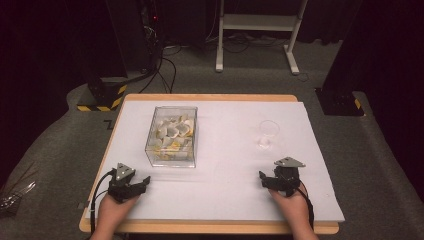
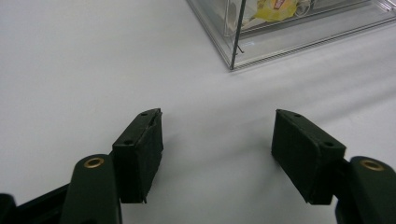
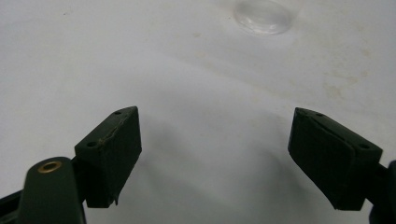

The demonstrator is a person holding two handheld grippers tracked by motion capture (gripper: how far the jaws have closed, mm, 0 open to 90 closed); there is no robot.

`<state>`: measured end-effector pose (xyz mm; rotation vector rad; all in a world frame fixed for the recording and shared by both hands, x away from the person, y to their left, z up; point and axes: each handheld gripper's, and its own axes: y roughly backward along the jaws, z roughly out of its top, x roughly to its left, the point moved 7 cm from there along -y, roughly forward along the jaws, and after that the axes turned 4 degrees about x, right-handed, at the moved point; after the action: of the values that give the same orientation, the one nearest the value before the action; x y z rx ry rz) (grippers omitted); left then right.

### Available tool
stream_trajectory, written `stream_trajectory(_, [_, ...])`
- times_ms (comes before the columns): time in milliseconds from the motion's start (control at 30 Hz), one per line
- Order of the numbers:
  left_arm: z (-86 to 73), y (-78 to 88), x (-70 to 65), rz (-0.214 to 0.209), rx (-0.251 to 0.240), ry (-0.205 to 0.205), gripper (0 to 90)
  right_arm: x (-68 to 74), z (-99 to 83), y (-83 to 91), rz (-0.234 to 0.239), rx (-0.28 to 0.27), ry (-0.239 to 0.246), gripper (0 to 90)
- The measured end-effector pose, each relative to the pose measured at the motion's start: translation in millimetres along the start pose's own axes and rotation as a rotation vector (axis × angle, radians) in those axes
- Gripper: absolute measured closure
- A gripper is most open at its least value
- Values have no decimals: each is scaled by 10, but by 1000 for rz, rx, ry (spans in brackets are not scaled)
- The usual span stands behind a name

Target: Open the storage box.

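Note:
A clear plastic box (image 1: 171, 136) with several small white and yellow packets stands left of the table's middle; its near corner (image 2: 233, 60) shows in the left gripper view. A clear glass (image 1: 268, 134) stands upright at the right, and its base (image 3: 262, 16) shows in the right gripper view. My left gripper (image 1: 131, 186) rests near the front left edge, in front of the box, open with bare mat between its jaws (image 2: 217, 154). My right gripper (image 1: 279, 183) sits near the front right, in front of the glass, open and holding nothing (image 3: 215, 158).
A white mat (image 1: 225, 150) covers the wooden table (image 1: 210, 227). Beyond the table are a white desk frame (image 1: 260, 30), cables on the carpet and black stands with yellow-black striped feet (image 1: 102, 97). The mat between both grippers is bare.

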<state>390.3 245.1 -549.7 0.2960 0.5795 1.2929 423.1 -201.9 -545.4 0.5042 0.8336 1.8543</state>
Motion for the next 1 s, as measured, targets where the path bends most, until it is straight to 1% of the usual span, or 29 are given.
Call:
stream_trajectory(167, [0,0,0,1,1,-1,339,-6,-34,28,-10,9,23,179])
stream_trajectory(233, [1,-1,-1,1,-1,2,339,-5,-40,29,-11,11,25,179])
stream_trajectory(267, [6,-5,-7,0,-7,12,339,-4,-43,27,-10,13,25,179])
stream_trajectory(300, [5,-3,-4,1,-4,6,339,0,-51,25,-7,16,19,179])
stream_trajectory(433, [3,1,-6,6,0,-5,348,3,-78,7,-3,35,25,179])
stream_trajectory(467, [6,6,-29,27,-20,-21,353,5,-87,2,2,35,18,180])
stream_trajectory(567, [10,30,-58,27,-22,-30,356,-2,-88,-2,8,34,16,179])
stream_trajectory(600, [28,36,-88,22,-39,-9,356,-7,-90,-6,15,34,12,177])
stream_trajectory(633, [45,52,-116,21,-52,-3,356,-9,-90,-9,17,32,9,176])
stream_trajectory(667, [58,71,-130,22,-56,-11,356,-9,-91,-9,17,32,9,176])
stream_trajectory(700, [79,88,-158,17,-71,-4,356,-9,-92,-9,16,32,10,176])
stream_trajectory(767, [104,111,-197,9,-85,0,359,-8,-93,-10,16,28,7,176])
stream_trajectory(833, [105,130,-238,1,-86,-2,361,-9,-95,-10,16,28,8,176])
stream_trajectory(867, [105,130,-238,1,-86,-2,362,-9,-95,-10,16,28,8,176])
stream_trajectory(900, [100,138,-248,-1,-78,-9,362,-9,-95,-10,16,28,8,176])
stream_trajectory(933, [106,138,-266,-6,-84,1,370,-10,-95,-10,16,27,8,176])
stream_trajectory(1000, [111,152,-280,-12,-79,-3,376,-10,-96,-10,15,26,8,176])
